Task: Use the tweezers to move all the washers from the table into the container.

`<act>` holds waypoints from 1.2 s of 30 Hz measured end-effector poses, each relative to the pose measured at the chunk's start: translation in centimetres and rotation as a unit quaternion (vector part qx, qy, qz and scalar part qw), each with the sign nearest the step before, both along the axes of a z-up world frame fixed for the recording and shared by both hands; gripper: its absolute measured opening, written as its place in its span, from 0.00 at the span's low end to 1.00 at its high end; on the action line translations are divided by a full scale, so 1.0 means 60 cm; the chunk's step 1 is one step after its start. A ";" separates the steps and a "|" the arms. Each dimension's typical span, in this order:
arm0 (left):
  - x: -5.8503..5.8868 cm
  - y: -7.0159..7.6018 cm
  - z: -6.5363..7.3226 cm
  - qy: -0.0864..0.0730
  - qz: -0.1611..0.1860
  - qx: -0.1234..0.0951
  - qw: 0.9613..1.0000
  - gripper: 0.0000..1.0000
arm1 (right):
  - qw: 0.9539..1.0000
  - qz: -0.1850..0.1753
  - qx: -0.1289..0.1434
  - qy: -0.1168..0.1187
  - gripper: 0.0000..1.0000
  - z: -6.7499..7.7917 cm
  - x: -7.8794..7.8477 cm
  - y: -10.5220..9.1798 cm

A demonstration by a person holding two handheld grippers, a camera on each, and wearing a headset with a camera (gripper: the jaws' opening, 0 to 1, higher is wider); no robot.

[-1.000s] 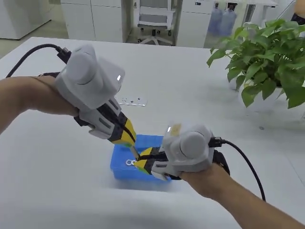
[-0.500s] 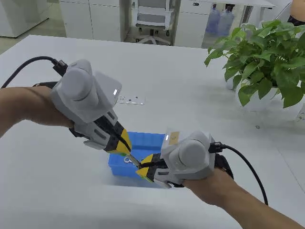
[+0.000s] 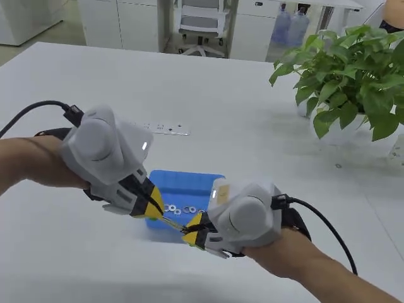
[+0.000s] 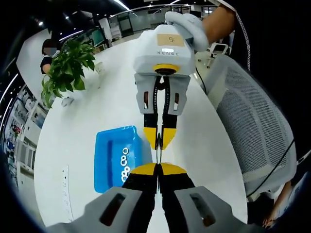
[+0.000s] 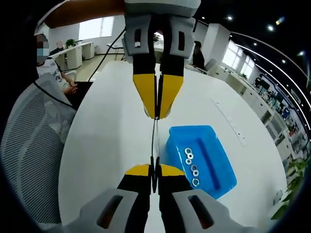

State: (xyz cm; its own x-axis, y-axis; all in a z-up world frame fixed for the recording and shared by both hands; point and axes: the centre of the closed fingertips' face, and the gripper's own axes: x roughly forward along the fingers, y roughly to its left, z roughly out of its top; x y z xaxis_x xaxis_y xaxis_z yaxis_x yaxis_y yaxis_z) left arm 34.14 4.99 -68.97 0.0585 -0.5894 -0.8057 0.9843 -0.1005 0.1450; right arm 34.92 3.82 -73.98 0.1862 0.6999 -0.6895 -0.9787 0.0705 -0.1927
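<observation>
A blue container sits on the white table with several washers lying in a row inside it. Just in front of its near edge, my left gripper and right gripper face each other tip to tip. Both are shut on the thin metal tweezers that span the gap between them. The left gripper view shows my own gripper, the tweezers, and the container to the left. In the right gripper view my own gripper holds the tweezers, with the container and washers to the right.
A white power strip lies beyond the container. A potted plant stands at the far right of the table. A mesh office chair is beside the table edge. Cables trail from both grippers.
Both grippers, still shut on the tweezers, have drawn back from over the container to just in front of its near edge. The washers now lie uncovered inside it.
</observation>
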 end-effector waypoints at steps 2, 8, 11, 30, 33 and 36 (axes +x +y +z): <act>0.002 0.001 -0.003 -0.009 -0.001 0.000 1.000 0.09 | 1.000 0.004 -0.005 0.001 0.04 -0.004 -0.003 -0.001; 0.001 0.008 -0.011 -0.019 -0.007 0.017 1.000 0.15 | 1.000 0.004 -0.007 0.005 0.04 -0.006 -0.005 -0.002; -0.002 0.013 -0.020 -0.018 -0.010 0.027 0.999 0.15 | 1.000 0.004 -0.009 0.006 0.05 -0.006 -0.005 -0.003; -0.020 0.014 -0.077 -0.011 -0.006 0.037 0.999 0.06 | 0.999 0.029 -0.036 0.004 0.05 -0.034 -0.026 -0.015; -0.025 0.012 -0.089 -0.004 -0.002 0.035 0.999 0.06 | 0.998 0.034 -0.043 0.009 0.05 -0.046 -0.031 -0.018; -0.028 0.010 -0.103 -0.002 0.001 0.035 0.999 0.06 | 0.998 0.037 -0.049 0.014 0.06 -0.057 -0.035 -0.021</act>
State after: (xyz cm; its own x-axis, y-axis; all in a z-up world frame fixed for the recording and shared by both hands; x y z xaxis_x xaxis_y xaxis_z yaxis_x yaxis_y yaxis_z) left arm 32.44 5.60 -75.15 0.0617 -0.5315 -0.8448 0.9840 -0.1092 0.1406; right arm 32.82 2.59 -77.38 0.1158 0.6402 -0.7594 -0.9856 -0.0209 -0.1679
